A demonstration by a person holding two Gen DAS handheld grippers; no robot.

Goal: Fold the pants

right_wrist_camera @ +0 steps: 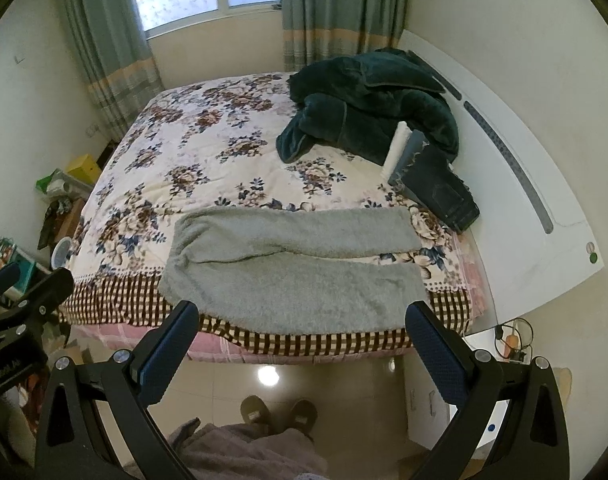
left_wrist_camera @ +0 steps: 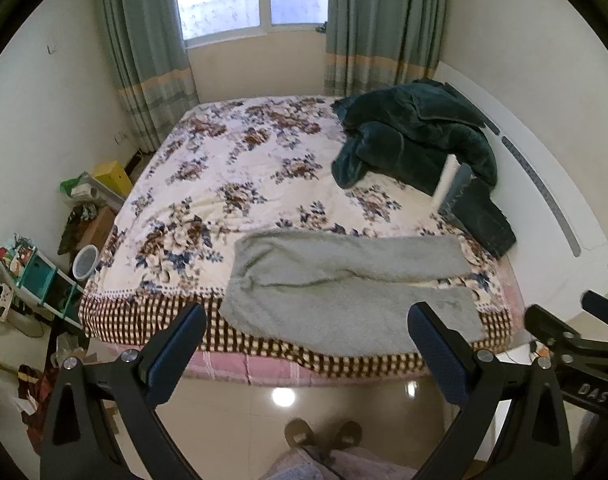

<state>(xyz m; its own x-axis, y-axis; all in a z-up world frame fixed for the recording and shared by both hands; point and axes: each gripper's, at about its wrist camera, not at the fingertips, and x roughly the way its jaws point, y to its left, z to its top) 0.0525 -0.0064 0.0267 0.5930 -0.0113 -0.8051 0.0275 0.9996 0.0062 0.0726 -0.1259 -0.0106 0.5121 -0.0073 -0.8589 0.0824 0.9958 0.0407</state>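
Grey fleece pants lie spread flat across the near edge of the bed, waist to the left, both legs pointing right. They also show in the right wrist view. My left gripper is open and empty, held above the floor in front of the bed's edge, short of the pants. My right gripper is open and empty, at the same height, also short of the pants. The right gripper's body shows at the right of the left wrist view.
A dark green fleece jacket and folded dark jeans lie at the bed's far right by the white headboard. Cluttered shelves and boxes stand left of the bed. Slippered feet stand on glossy floor.
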